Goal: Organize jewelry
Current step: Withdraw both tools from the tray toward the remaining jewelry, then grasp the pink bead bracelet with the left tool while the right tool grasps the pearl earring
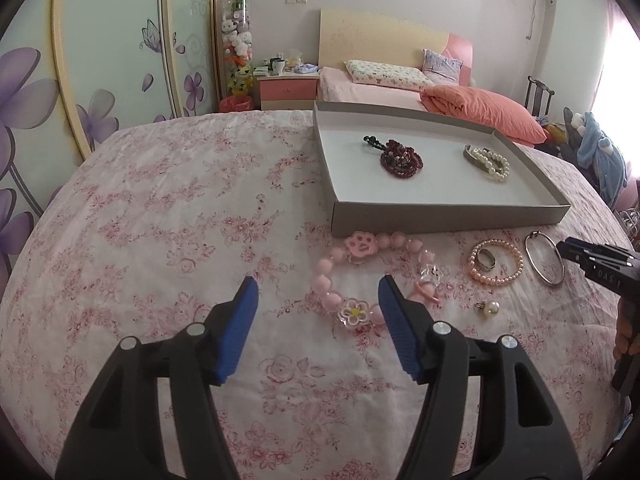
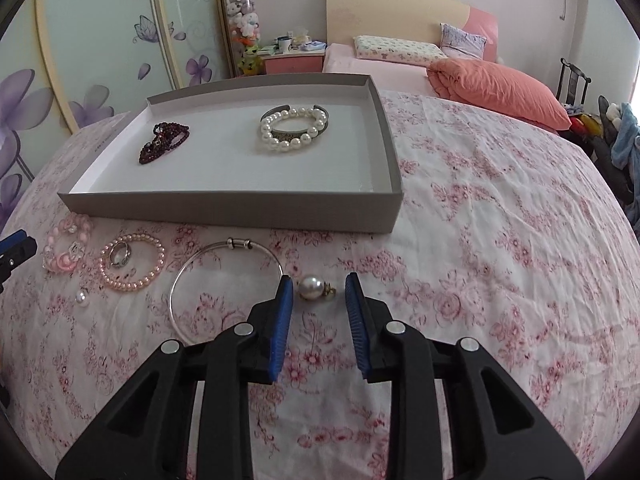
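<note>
Right wrist — jaws seemingly astride pearl earring (image 2: 316,288)

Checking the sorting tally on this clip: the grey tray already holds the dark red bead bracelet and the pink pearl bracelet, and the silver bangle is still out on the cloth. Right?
Not quite. Beside the dark red bead bracelet, the tray holds a white pearl bracelet. The pink pearl bracelet still lies on the cloth, next to the silver bangle, as the right wrist view shows.
</note>
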Available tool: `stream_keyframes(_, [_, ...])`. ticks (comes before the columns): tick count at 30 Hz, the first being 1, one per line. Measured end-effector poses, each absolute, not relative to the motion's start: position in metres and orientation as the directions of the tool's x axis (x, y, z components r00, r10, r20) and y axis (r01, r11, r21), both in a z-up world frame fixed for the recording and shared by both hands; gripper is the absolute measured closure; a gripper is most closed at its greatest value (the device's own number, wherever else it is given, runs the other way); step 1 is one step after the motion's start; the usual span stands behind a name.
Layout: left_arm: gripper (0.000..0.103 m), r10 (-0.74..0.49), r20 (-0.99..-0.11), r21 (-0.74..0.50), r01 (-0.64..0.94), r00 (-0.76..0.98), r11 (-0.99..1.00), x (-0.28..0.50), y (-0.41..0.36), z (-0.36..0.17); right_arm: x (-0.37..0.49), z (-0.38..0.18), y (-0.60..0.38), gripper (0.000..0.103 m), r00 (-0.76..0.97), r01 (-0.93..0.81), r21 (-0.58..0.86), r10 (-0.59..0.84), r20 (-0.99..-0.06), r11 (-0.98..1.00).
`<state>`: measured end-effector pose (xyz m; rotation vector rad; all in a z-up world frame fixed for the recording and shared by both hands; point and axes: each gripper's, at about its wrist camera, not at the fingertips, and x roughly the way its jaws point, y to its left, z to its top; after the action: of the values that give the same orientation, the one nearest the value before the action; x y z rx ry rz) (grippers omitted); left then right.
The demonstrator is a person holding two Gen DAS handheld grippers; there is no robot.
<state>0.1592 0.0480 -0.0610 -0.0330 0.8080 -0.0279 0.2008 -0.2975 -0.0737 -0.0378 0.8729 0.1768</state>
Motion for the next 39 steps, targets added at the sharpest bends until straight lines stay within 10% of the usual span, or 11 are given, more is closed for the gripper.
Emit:
stream_keyframes(17, [0.043, 0.000, -0.778, -0.002, -0.003, 0.629, 1.000, 0.188, 0.038, -0.074, 0.202, -0.074, -0.305, 0.082, 0.636, -0.113, 0.037, 0.101, -0.765, 0.993])
stream_keyframes(25, [0.076, 0.022, -0.792, 0.023, -0.007, 0.610, 1.000, 0.196, 0.034, -0.079, 0.202, -0.074, -0.306, 0.082, 0.635, -0.113, 0.045, 0.107, -0.765, 0.993])
stream_keyframes(39, [0.087, 0.024, -0.788, 0.035, 0.006, 0.616, 0.999, 0.192, 0.032, -0.079, 0.201, -0.074, -0.307, 0.082, 0.634, -0.112, 0.046, 0.107, -0.765, 0.993])
